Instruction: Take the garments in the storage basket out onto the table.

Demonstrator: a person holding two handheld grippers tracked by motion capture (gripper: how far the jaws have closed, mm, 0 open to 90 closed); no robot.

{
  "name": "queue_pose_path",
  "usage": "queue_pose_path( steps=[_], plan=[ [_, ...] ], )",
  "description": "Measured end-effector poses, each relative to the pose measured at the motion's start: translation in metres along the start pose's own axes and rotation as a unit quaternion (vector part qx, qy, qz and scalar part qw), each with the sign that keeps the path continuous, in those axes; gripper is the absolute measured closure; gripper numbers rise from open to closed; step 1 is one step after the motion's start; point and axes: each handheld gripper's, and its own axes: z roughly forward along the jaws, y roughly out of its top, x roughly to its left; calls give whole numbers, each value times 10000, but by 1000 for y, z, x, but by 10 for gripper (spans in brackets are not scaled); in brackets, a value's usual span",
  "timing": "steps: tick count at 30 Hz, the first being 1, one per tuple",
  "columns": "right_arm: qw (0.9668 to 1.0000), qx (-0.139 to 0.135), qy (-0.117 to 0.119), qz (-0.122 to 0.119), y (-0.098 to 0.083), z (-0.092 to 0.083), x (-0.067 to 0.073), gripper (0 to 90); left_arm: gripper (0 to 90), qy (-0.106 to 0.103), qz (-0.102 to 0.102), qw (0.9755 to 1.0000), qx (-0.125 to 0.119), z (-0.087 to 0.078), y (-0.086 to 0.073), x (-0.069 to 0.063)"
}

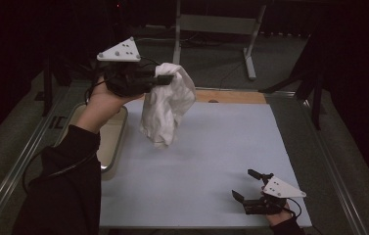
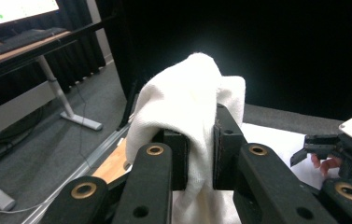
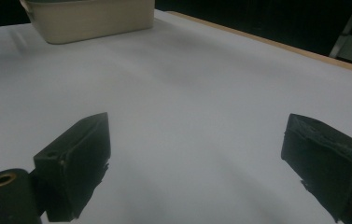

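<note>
while raised above the table, left gripper clamps white cloth.

— What couldn't you make out?

— In my left gripper view, the white cloth ran off the bottom edge, and my own jaws hid the pinched fold. In the high view, the left gripper had its tips buried in that cloth.

— And the bin?

— The beige bin was cut off by the top edge in my right gripper view. From above, my forearm covered part of its rim; its inside was perhaps bare, too dim to tell.
</note>
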Motion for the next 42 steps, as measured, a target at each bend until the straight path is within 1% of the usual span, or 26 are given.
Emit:
queue_pose_path(
  steps=[3,5,7,8,9,11,12,14,15,16,19,22,27,30,32,38,39,42],
  plan=[
    [10000,14,11,38,-1,0,0,83,813,-113,-19,9999,1,10,2,-3],
    [10000,15,-3,26,-1,0,0,83,813,-103,-22,9999,-10,12,2,-3],
    [10000,-2,-6,27,0,0,0,83,813,-138,-75,9999,-42,17,3,-3],
    [10000,-2,-6,27,0,0,0,83,813,-109,-82,9999,-52,19,3,-4],
    [10000,8,-4,28,-1,0,0,83,813,-156,-105,9998,-55,25,4,-6],
    [10000,6,-23,-5,0,0,0,83,812,-129,-92,9999,-37,27,5,-7],
    [10000,6,-23,-5,0,0,0,83,812,-152,-128,9998,-21,30,5,-8],
    [10000,7,-25,13,0,0,0,83,812,-79,-196,9997,-79,38,6,-10],
    [10000,7,-27,13,0,0,0,83,812,-86,-248,9996,-94,40,6,-11],
    [10000,-8,-34,8,0,0,0,83,812,-86,-248,9996,-94,40,6,-11],
    [10000,-8,-55,12,0,0,0,83,812,-18,-315,9994,-106,48,7,-14],
    [10000,-5,-64,41,0,0,0,83,812,107,-408,9990,-173,57,9,-20],
    [10000,-21,-58,18,0,-1,-1,83,812,124,-431,9987,-243,63,9,-25],
    [10000,-32,-33,21,0,0,0,83,812,212,-551,9978,-317,67,9,-27],
    [10000,-21,-34,26,0,0,0,83,811,188,-581,9976,-329,68,8,-27],
    [10000,-24,-37,19,0,0,0,83,811,231,-697,9967,-349,77,2,-30],
    [10000,-26,-39,11,0,0,0,83,811,198,-696,9968,-344,78,0,-30],
    [10000,-36,-34,20,0,0,0,83,811,188,-707,9967,-345,83,-5,-30]
  ],
)
